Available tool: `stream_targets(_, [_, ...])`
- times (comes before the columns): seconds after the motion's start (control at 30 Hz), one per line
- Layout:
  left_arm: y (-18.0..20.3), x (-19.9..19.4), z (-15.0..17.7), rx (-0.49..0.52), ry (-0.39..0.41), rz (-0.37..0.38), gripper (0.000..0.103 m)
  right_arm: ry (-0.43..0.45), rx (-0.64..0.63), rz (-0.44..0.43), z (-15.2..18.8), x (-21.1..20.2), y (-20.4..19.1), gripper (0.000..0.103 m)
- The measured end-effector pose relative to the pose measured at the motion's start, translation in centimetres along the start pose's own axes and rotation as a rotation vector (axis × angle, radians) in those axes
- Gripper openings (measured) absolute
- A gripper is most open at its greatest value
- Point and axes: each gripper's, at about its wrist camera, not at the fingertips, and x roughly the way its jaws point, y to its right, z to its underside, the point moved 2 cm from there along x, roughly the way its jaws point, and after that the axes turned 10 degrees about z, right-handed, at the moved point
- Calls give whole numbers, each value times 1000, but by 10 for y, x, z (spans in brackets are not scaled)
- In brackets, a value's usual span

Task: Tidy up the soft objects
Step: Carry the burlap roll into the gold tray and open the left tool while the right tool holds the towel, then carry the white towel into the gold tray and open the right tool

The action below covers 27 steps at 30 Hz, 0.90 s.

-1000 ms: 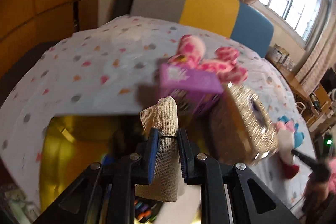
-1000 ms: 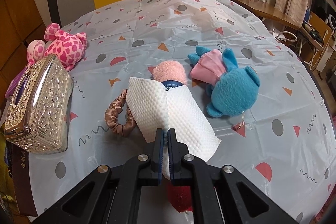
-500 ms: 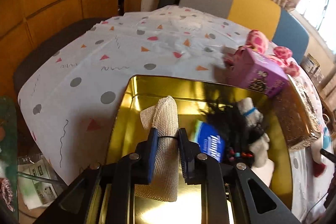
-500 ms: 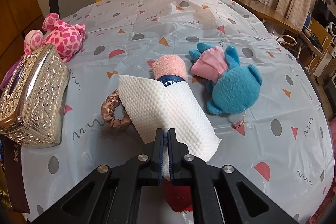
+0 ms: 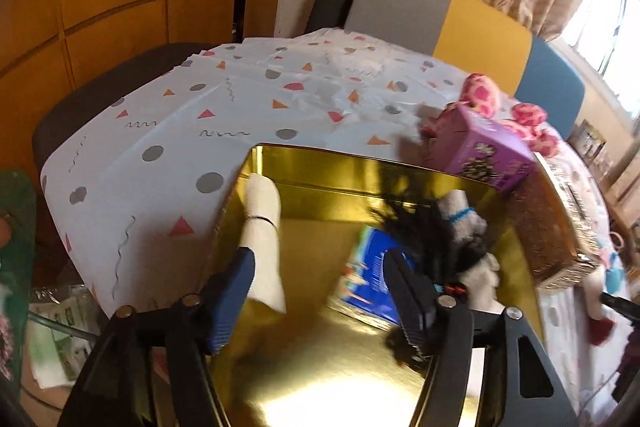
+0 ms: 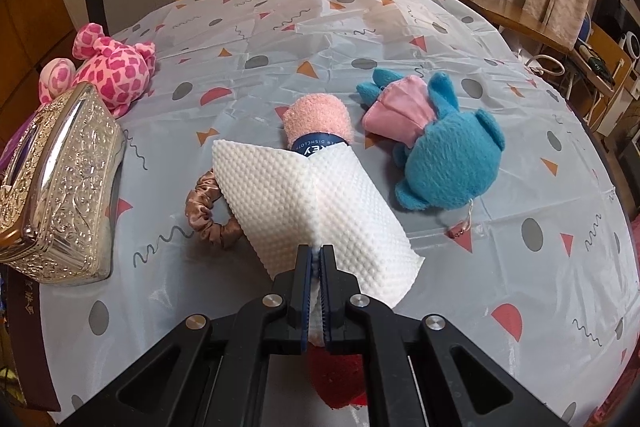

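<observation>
The left tongs (image 5: 320, 263) have just been opening over the gold tin (image 5: 360, 367); the bandage roll (image 5: 262, 239) leans free at the tin's ten o'clock corner. The right tongs (image 6: 319, 259) pinch the white cloth (image 6: 304, 199) above the surface (image 6: 500, 227). Judged next: carry that cloth to the tin.

The gold tin (image 5: 320, 163) looks like glossy, mirror-smooth metal, and the roll (image 5: 262, 223) in it is matt woven gauze. The white sheet (image 6: 312, 203) is dimpled paper, the tissue box (image 6: 60, 187) embossed shiny metal, the blue toy (image 6: 448, 163) fuzzy plush, and the tablecloth (image 6: 480, 259) smooth, creased plastic.
</observation>
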Motion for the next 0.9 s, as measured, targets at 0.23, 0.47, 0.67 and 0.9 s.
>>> stream_targets(0.23, [31, -15, 20, 37, -2, 66, 67, -3, 84, -88, -3, -7, 6, 3])
stream_targets(0.47, [54, -17, 30, 77, -20, 111, 68, -2, 183, -196, -10, -21, 7, 3])
stream_targets(0.67, [58, -19, 33, 82, -29, 139, 68, 35, 206, -255, -29, -42, -1, 3])
stream_targets(0.9, [59, -26, 32, 96, -14, 140, 70, 73, 190, -290, -58, -62, -26, 3])
